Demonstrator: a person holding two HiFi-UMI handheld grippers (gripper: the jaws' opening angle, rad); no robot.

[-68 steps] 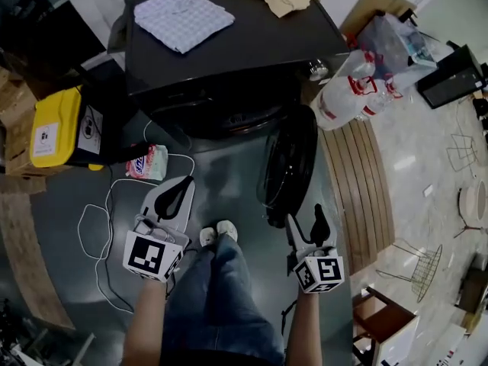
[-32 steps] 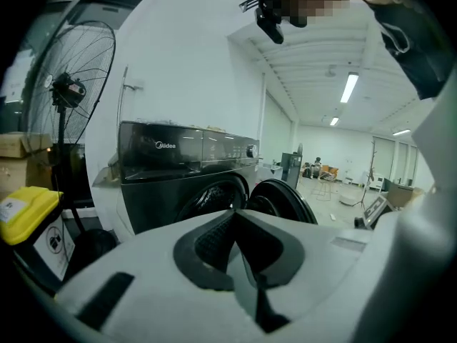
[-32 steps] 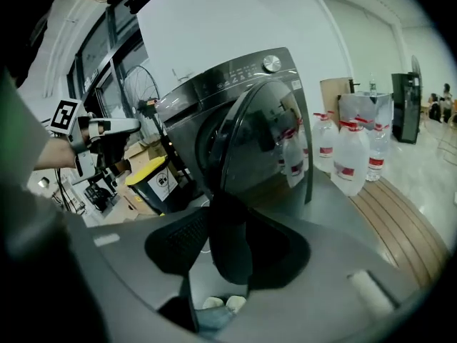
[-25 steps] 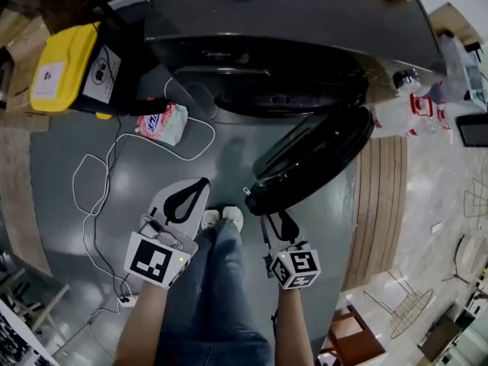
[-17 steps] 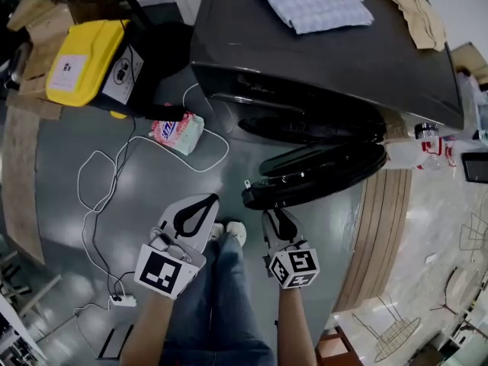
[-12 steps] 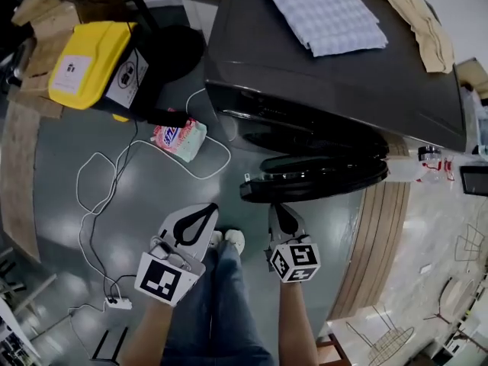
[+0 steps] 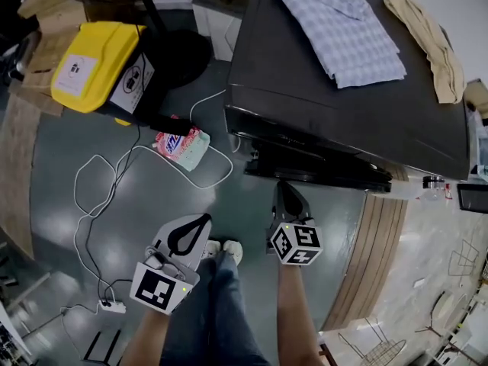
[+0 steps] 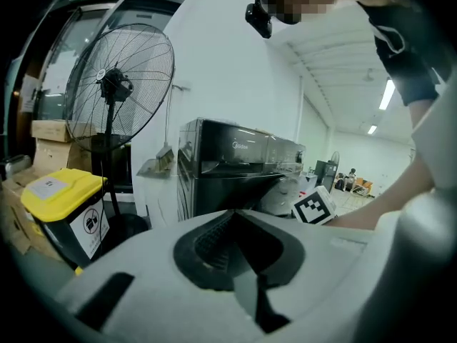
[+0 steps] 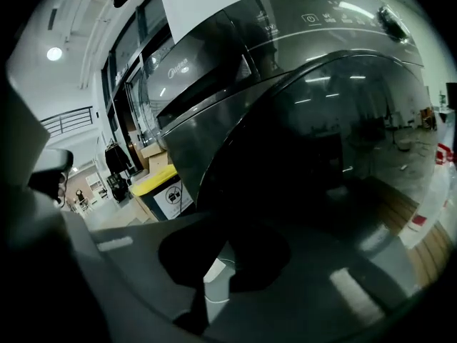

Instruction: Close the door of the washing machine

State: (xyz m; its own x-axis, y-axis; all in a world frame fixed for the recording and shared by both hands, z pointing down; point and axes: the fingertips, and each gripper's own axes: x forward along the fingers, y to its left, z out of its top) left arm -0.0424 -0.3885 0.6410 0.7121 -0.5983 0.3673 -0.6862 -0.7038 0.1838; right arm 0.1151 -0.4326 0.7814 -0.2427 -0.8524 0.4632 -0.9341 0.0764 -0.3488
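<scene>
The black washing machine (image 7: 343,113) fills the upper right of the head view. Its round door (image 7: 328,175) lies almost flat against the front, with a thin gap showing at the left end. My right gripper (image 7: 280,185) is shut, nothing between its jaws, and its tips rest against the door's outer face. In the right gripper view the dark glossy door (image 9: 335,156) fills the frame just beyond the right gripper (image 9: 227,229). My left gripper (image 7: 204,219) is shut and empty, low over the floor, left of the machine (image 8: 228,163).
A yellow-lidded bin (image 7: 95,71) stands at the upper left, with a fan (image 8: 121,84) behind it. A white cable (image 7: 99,197), a packet (image 7: 181,145) and a power strip (image 7: 107,305) lie on the grey floor. A wooden platform (image 7: 374,242) runs along the right. Cloths (image 7: 343,25) lie on the machine.
The door has swung from wide open to nearly flat against the machine. My right gripper followed it toward the machine. My left gripper drifted a little the same way.
</scene>
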